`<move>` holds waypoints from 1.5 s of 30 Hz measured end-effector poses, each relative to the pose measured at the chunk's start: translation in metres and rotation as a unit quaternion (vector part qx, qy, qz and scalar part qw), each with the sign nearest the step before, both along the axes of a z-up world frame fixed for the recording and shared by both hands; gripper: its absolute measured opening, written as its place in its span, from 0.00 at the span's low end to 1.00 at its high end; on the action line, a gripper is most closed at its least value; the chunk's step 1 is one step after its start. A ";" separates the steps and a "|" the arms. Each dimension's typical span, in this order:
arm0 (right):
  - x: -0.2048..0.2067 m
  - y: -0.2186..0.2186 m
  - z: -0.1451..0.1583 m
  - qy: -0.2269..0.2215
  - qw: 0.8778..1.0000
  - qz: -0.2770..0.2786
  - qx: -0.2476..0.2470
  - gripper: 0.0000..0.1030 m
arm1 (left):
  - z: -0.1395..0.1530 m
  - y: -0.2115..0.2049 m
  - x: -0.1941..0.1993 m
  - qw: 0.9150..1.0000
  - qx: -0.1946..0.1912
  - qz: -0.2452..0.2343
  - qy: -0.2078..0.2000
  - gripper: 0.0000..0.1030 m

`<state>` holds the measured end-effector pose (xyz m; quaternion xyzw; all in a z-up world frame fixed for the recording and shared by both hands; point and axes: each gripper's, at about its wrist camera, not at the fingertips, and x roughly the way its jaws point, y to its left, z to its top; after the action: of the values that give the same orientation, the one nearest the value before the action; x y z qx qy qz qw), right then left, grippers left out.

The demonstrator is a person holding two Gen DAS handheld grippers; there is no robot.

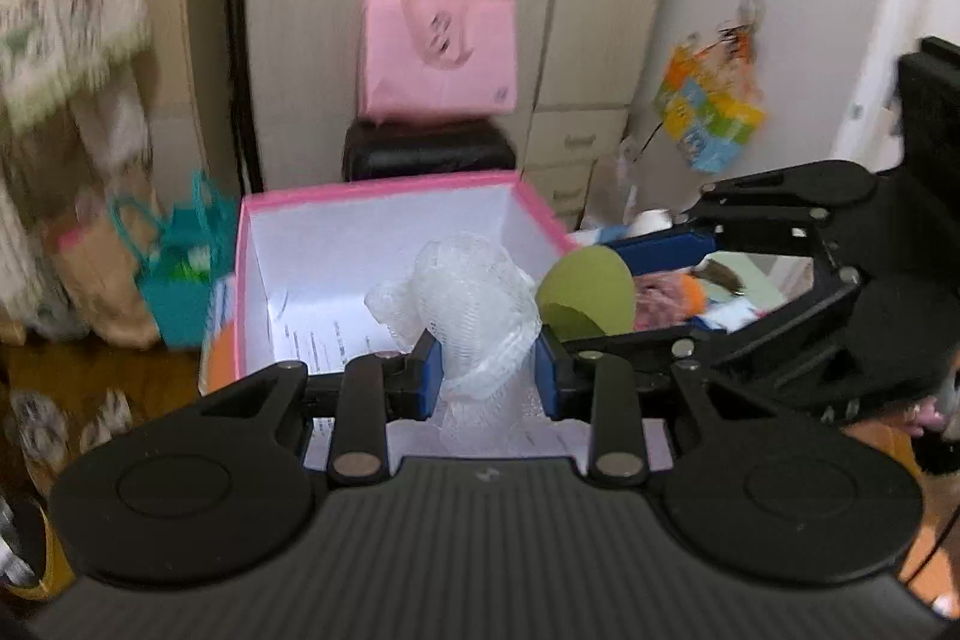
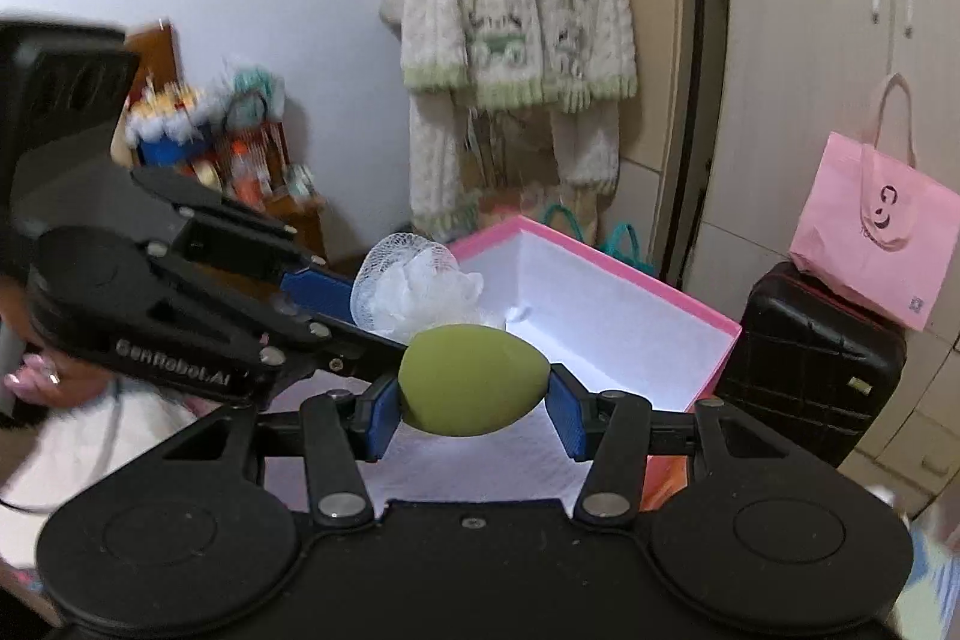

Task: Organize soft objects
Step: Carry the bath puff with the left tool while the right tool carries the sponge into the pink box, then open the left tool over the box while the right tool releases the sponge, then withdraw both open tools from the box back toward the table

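Note:
My left gripper is shut on a white mesh bath puff, held just over the near wall of an open pink box with a white inside. Beside it, my right gripper is shut on a green egg-shaped sponge. From the left wrist view the sponge hangs at the box's right rim, with the right gripper reaching in from the right. From the right wrist view the puff and the left gripper sit to the left, over the box.
A pink tote bag rests on a black case behind the box. A teal bag stands left of the box on the wooden floor. Loose colourful items lie right of it. A knitted garment hangs on the wall. A hand is at left.

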<state>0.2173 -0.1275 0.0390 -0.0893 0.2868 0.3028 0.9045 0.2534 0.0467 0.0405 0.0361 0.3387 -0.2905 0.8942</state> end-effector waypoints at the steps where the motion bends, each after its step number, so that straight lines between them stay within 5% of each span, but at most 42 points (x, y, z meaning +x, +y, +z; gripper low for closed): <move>1: 0.014 0.002 -0.005 0.008 1.000 0.000 -0.012 0.55 | -0.006 -0.004 0.013 1.000 0.009 0.001 0.010 0.28; 9: 0.089 0.015 -0.037 0.055 0.994 0.002 -0.090 0.55 | -0.044 -0.020 0.096 0.993 0.026 0.032 0.113 0.29; 20: 0.110 0.031 -0.054 0.062 0.984 0.001 -0.165 0.57 | -0.064 -0.027 0.115 0.989 0.043 0.057 0.132 0.36; 27: 0.091 0.031 -0.049 0.052 0.986 -0.007 -0.158 0.64 | -0.044 -0.022 0.087 0.994 0.044 0.045 0.093 0.59; 45: 0.005 0.025 -0.006 0.027 0.992 -0.044 -0.116 0.73 | -0.002 -0.005 -0.005 0.998 0.055 0.019 0.021 0.62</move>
<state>0.2220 -0.1029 0.0332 -0.1734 0.3477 0.2299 0.8923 0.2479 0.0419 0.0389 0.0727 0.3735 -0.2553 0.8888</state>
